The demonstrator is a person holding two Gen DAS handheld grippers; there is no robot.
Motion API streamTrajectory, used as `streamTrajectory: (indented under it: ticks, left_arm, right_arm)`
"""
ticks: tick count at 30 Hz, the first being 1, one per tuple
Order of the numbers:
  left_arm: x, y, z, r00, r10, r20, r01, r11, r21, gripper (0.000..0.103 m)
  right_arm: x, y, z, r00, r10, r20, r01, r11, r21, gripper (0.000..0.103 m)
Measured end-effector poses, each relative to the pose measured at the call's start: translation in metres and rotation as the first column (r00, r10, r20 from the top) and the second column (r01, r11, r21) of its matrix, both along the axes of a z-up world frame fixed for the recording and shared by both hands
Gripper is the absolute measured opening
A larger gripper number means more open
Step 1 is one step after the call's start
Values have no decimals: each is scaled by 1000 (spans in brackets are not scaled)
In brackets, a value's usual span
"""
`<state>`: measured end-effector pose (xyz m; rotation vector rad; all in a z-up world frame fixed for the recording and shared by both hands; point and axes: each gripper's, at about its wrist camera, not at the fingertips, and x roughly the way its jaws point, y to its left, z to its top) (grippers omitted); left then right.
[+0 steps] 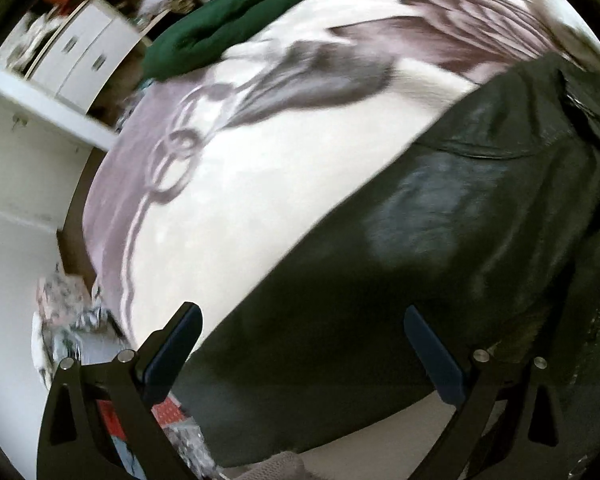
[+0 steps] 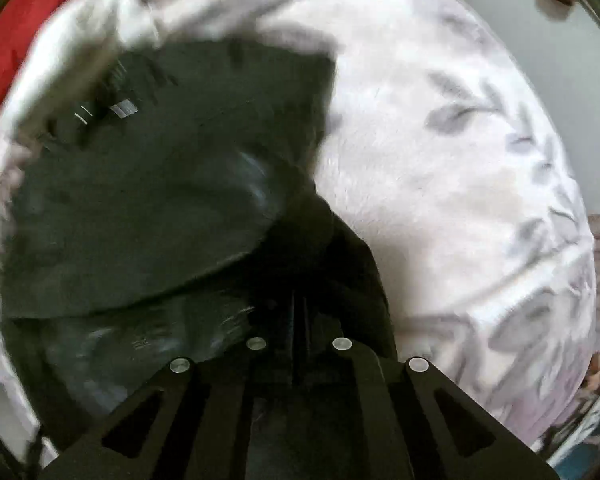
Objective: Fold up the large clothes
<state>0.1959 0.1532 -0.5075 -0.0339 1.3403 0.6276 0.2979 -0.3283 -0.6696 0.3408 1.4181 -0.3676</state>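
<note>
A black leather jacket [image 1: 440,248] lies on a bed with a white and grey patterned blanket [image 1: 260,184]. My left gripper [image 1: 302,320] is open, its fingers spread wide just above the jacket's near edge, holding nothing. In the right wrist view the jacket [image 2: 140,208] fills the left and middle, with a fold lifted toward the camera. My right gripper [image 2: 300,312] is shut on a dark edge of the jacket. The blanket [image 2: 440,184] shows to the right.
A folded green garment with white stripes [image 1: 220,28] lies at the far edge of the bed. White cabinets [image 1: 80,52] and a white wall stand to the left. A red cloth [image 2: 16,52] lies at the bed's upper left.
</note>
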Motion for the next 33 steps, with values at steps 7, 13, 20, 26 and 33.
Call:
streamTrajectory:
  ticks: [7, 13, 20, 26, 33]
  left_arm:
    - [-54, 45, 2, 978, 204, -37, -207, 974, -95, 103]
    - [-126, 68, -13, 894, 445, -54, -417, 781, -465, 103]
    - [-164, 91, -87, 623, 780, -63, -465, 305, -831, 64]
    - [-172, 137, -77, 398, 917, 38, -531, 264, -805, 7]
    - [-141, 192, -26, 464, 823, 328, -404, 526, -749, 5]
  right_arm:
    - [12, -21, -16, 994, -56, 95, 44, 991, 123, 4]
    - [12, -12, -40, 999, -15, -32, 18, 994, 112, 24]
    - [-62, 23, -19, 998, -63, 19, 55, 955, 293, 55]
    - [-69, 91, -33, 997, 68, -27, -58, 961, 270, 55]
    - [-91, 113, -23, 993, 117, -2, -116, 983, 145, 58]
